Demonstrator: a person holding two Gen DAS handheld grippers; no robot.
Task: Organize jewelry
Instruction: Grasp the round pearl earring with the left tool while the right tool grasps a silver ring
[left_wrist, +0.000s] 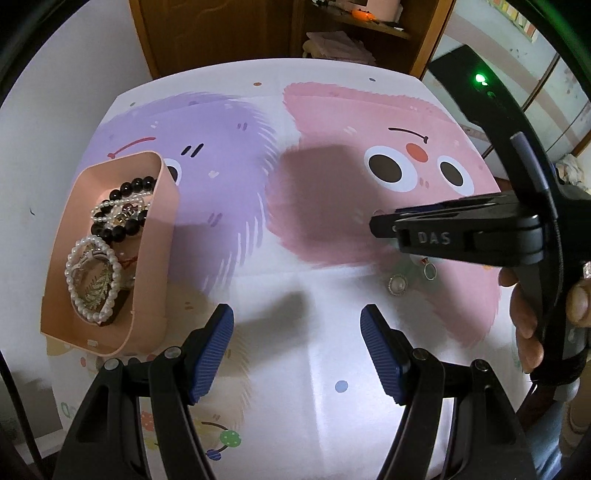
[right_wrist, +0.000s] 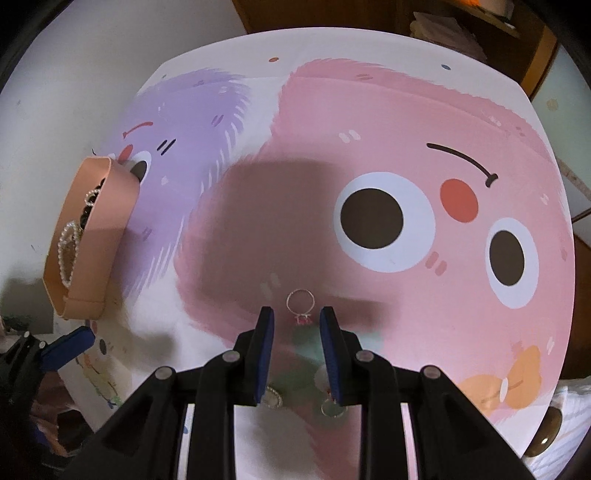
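- Your right gripper (right_wrist: 297, 321): jaws narrowly apart, pinching nothing, poised over the ring (right_wrist: 301, 305).
- Ring: thin silver band, pink stone, flat on the pink-monster mat (right_wrist: 388, 122).
- Your left gripper (left_wrist: 297, 325): spread, empty, beside the pink box (left_wrist: 157, 236) holding pearl and dark-bead bracelets.

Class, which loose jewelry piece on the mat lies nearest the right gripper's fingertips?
The thin silver ring with a pink stone, lying between the right gripper tips; the other pieces lie further back.

Cartoon tablecloth (left_wrist: 317, 110) (2 monsters), wooden shelf (left_wrist: 354, 22) behind.
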